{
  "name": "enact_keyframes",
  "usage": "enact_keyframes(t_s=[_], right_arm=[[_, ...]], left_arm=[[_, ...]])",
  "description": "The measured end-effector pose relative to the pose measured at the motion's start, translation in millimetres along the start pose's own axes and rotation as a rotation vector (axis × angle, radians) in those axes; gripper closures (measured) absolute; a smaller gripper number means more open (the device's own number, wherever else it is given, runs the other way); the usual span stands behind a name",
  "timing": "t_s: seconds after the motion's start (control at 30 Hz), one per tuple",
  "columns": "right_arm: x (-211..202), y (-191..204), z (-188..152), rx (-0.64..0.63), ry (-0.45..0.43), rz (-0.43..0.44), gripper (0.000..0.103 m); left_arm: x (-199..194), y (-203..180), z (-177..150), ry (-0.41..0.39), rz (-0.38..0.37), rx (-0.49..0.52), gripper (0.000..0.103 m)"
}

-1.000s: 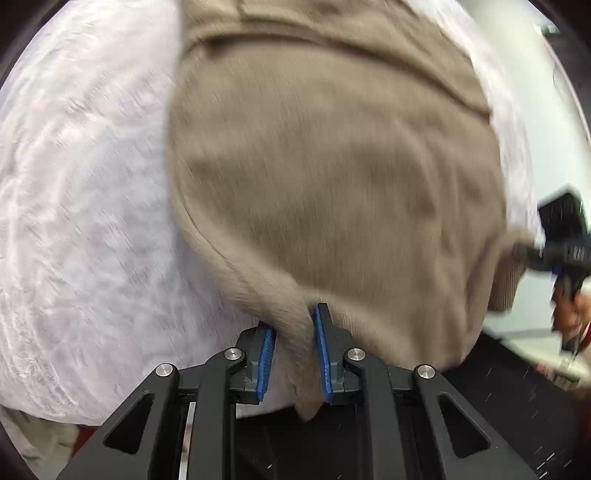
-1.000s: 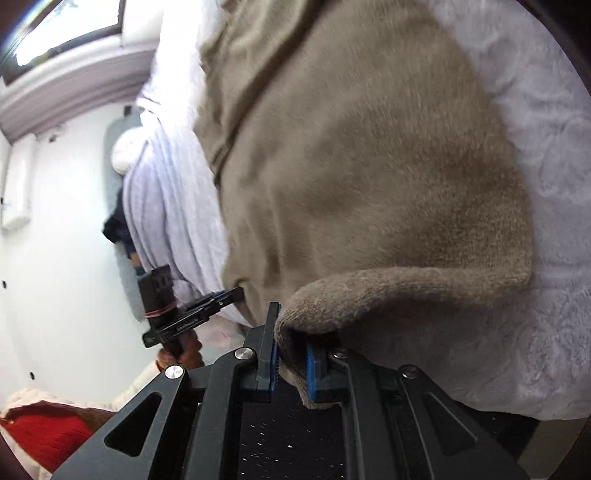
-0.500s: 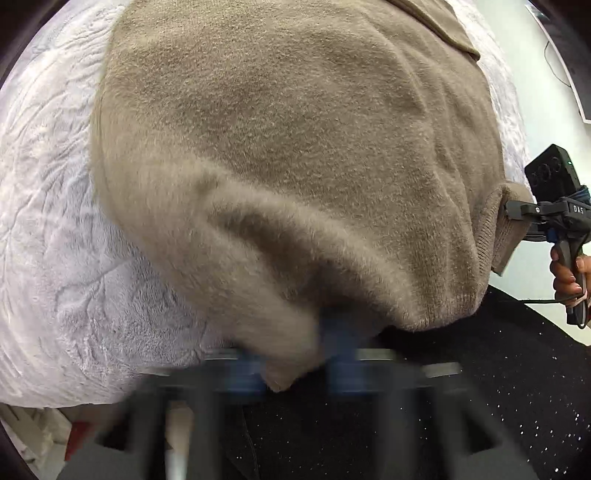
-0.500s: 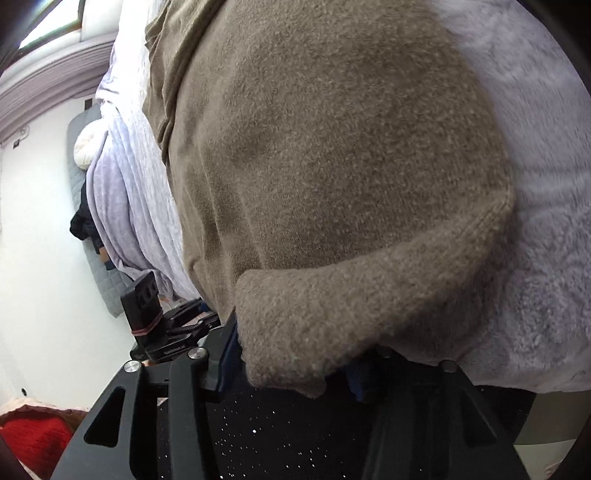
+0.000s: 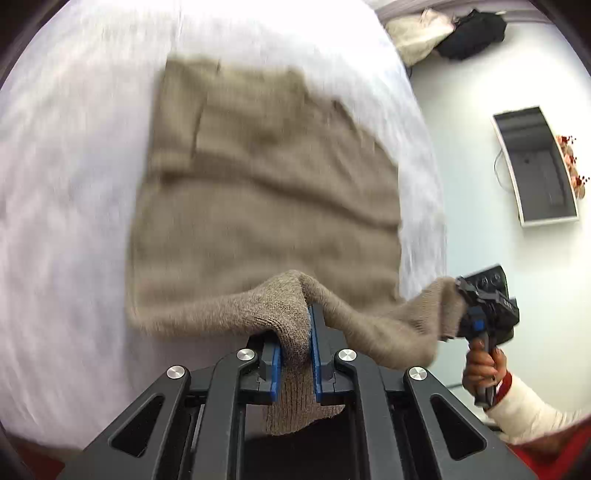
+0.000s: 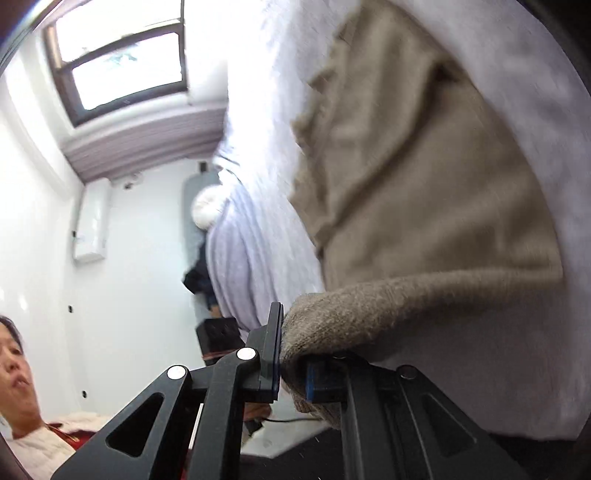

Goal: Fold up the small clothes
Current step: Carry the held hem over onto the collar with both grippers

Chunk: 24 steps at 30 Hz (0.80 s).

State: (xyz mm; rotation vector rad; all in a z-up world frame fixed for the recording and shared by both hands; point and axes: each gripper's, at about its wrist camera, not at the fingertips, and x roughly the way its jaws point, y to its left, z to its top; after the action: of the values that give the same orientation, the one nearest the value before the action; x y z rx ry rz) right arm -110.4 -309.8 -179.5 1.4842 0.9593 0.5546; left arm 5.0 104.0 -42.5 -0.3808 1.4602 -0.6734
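A tan knit garment (image 5: 258,192) lies spread on the white bed cover (image 5: 74,221), with its near hem lifted off the bed. My left gripper (image 5: 295,347) is shut on one hem corner, and a flap hangs down behind its blue pads. In the left wrist view my right gripper (image 5: 460,297) holds the other corner, out past the bed's right edge. The right wrist view shows my right gripper (image 6: 291,363) with its jaws closing onto the thick hem of the garment (image 6: 424,206), pads pressing on it. The hem sags between the two grippers.
A person's hand (image 5: 484,365) in a white sleeve grips the right handle. A dark tray (image 5: 535,166) sits on the floor to the right of the bed, and bags (image 5: 469,33) lie beyond it. A window (image 6: 122,62) and a person (image 6: 22,406) are at the left.
Both grippers have risen and drawn back with the hem. The garment, which filled both views before, now shows whole on the bed, and the left view has tipped down over it.
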Motion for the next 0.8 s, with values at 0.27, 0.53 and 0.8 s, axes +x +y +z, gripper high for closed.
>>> enact_keyframes(t_s=[0.27,0.53,0.8], right_arm=[[6,22,102,-0.051,-0.123,0.036,0.093],[50,-32,175,0.082,-0.138,-0.217,0.089],[45,-14,158,0.063,-0.087,-0.186,0.027]], left_arm=[[-2,42,99,-0.106,0.099,-0.006,0.089],[64,80,139,-0.016,0.262,-0.053,0.089],[45,76,129,0.009,0.220,-0.028,0.070]])
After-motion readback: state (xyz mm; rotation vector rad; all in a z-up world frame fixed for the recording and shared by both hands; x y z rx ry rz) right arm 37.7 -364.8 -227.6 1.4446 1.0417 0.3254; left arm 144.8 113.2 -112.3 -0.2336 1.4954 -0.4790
